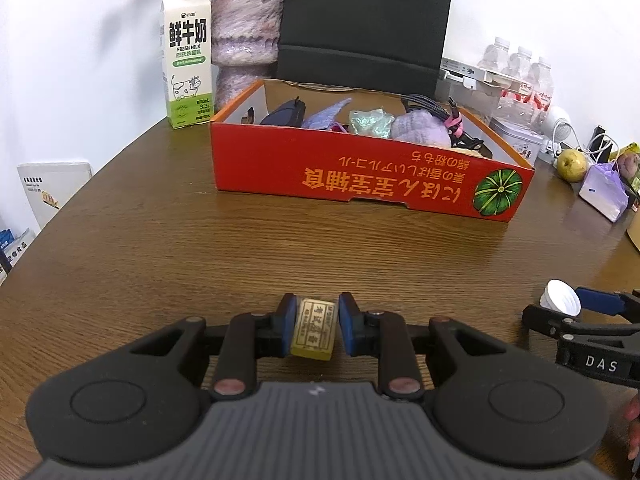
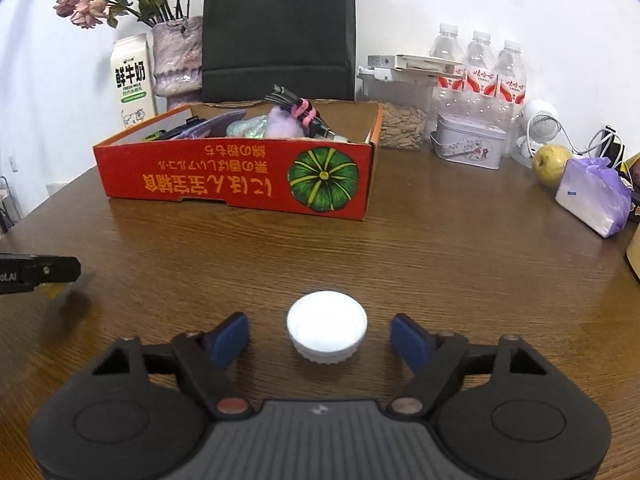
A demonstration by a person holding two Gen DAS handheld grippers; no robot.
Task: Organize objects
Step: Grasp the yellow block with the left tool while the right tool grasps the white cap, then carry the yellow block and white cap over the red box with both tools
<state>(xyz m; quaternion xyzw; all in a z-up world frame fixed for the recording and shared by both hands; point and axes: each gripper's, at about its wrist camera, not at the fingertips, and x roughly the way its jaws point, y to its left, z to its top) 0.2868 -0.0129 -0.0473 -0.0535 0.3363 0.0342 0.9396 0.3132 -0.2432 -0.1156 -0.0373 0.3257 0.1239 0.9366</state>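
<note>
Gripping a small yellow printed block (image 1: 312,334) just above the brown wooden counter (image 1: 280,248), the left tongs (image 1: 313,330) face a red cardboard box (image 1: 360,178) of oddments, while the right tongs (image 2: 326,338) gape wide around a white ribbed plastic cap (image 2: 327,326) resting on the counter.

surface: wooden table (image 2: 440,248) | on it: red box (image 2: 240,184), white cap (image 2: 327,326), milk carton (image 1: 187,56), apple (image 2: 551,163)
</note>
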